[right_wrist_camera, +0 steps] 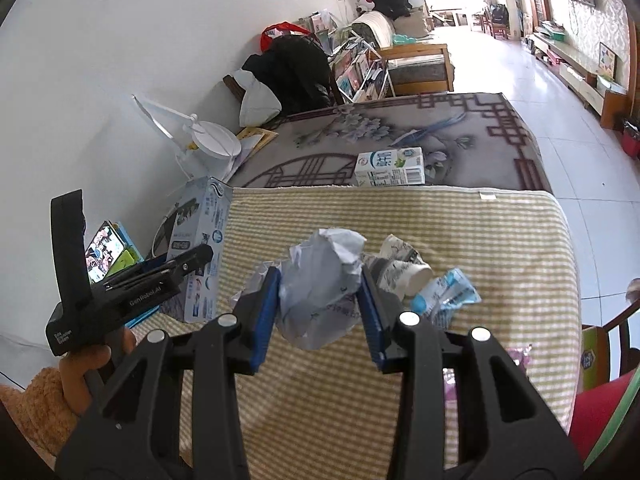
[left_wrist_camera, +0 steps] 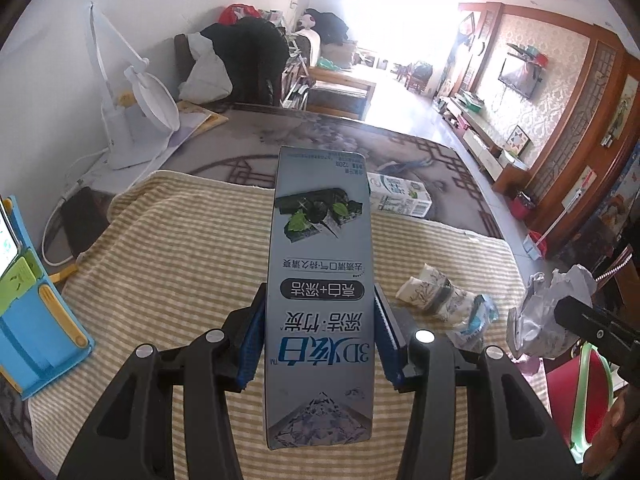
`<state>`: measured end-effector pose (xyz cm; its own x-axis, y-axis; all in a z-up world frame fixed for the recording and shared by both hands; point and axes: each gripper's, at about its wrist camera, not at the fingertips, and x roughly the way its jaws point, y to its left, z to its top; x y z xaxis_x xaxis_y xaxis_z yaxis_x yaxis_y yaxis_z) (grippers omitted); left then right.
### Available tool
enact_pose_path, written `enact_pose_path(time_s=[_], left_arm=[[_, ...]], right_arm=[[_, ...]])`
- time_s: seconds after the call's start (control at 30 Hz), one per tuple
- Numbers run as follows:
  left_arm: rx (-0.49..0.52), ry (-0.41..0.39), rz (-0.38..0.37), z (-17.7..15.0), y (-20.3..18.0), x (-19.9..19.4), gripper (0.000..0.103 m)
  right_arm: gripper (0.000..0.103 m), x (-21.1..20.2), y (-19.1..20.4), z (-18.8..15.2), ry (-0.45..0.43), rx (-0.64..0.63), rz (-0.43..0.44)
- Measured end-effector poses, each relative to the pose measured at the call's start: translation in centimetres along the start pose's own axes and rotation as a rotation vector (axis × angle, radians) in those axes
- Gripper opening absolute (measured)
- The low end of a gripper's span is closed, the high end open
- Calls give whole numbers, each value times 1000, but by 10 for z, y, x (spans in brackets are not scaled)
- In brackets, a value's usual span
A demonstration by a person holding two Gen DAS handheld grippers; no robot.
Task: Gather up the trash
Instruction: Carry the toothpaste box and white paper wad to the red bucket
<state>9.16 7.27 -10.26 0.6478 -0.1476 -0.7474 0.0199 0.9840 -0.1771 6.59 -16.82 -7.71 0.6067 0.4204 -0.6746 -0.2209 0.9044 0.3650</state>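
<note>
1. Blue pads of the left tool (left_wrist_camera: 318,340) are pinching a long grey toothpaste box (left_wrist_camera: 320,280) by its two long sides in the left wrist view, and the box is sticking out forward above the striped cloth (left_wrist_camera: 180,260).
2. Cloth is covering the near part of the bench (left_wrist_camera: 280,140), whose far part is showing a dark flower pattern.
3. A milk carton (left_wrist_camera: 400,196) is lying on its side on the patterned part, just past the cloth's far edge and right of the box's tip.
4. A paper cup (left_wrist_camera: 432,292) is lying on its side on the cloth to the right of the box, with a blue wrapper (left_wrist_camera: 476,320) touching it on the near side.
5. At the right edge the right tool (left_wrist_camera: 592,328) is showing as a black arm against a crumpled paper ball (left_wrist_camera: 536,320).
6. A white lamp (left_wrist_camera: 132,120) is standing at the far left of the bench, and a blue stand (left_wrist_camera: 36,320) is sitting at the left edge.
7. In the right wrist view, the right tool (right_wrist_camera: 320,304) is pinching the paper ball (right_wrist_camera: 320,288) between its blue pads, above the cloth (right_wrist_camera: 500,248).
8. The cup (right_wrist_camera: 404,268) and wrapper (right_wrist_camera: 448,296) are lying just right of the ball.
9. The carton (right_wrist_camera: 390,168) is lying beyond the cloth on the bench (right_wrist_camera: 480,144).
10. At left, a hand (right_wrist_camera: 96,364) in a fuzzy orange sleeve (right_wrist_camera: 36,404) is gripping the left tool (right_wrist_camera: 200,256), which is holding the box (right_wrist_camera: 200,248).
</note>
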Motion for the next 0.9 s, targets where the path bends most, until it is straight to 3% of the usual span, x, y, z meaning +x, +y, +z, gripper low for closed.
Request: enact_pose_path(time_s=[0.9], left_arm=[[46, 29, -19, -5, -21, 4, 46]], right_arm=[[38, -7, -5, -19, 28, 24, -3]])
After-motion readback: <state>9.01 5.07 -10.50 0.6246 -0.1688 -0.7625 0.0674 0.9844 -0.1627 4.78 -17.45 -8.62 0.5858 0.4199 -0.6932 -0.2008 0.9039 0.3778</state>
